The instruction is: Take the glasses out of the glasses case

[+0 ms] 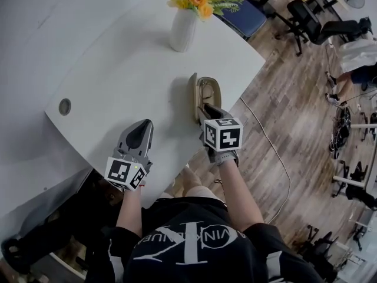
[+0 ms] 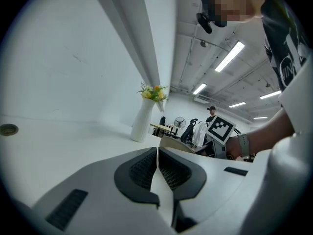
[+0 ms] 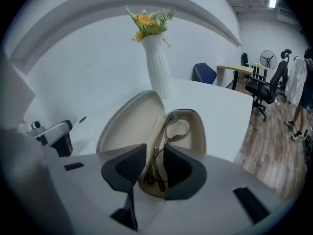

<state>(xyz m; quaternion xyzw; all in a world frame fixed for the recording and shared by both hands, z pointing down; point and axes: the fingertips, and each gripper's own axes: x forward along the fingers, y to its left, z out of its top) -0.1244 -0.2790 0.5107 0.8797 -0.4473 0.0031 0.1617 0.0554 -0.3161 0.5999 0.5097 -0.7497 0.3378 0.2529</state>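
A beige glasses case (image 1: 200, 93) lies open near the white table's right edge, its lid (image 3: 128, 124) standing up at the left. The thin-rimmed glasses (image 3: 172, 127) lie folded in the lower shell (image 3: 195, 131). My right gripper (image 1: 206, 108) points steeply down into the case's near end. Its two dark pads (image 3: 178, 168) stand on either side of the glasses' near part and seem to press on it, so the gripper (image 3: 155, 164) is shut on the glasses. My left gripper (image 1: 141, 126) rests low over the table to the left, apart from the case. It (image 2: 157, 151) is shut with nothing between its pads.
A white vase (image 1: 182, 29) of yellow flowers stands behind the case. A round cable hole (image 1: 65, 106) sits at the table's left. The table edge (image 1: 247, 81) runs just right of the case, with wooden floor, a cable, office chairs (image 1: 321, 22) and a person (image 1: 359, 61) beyond.
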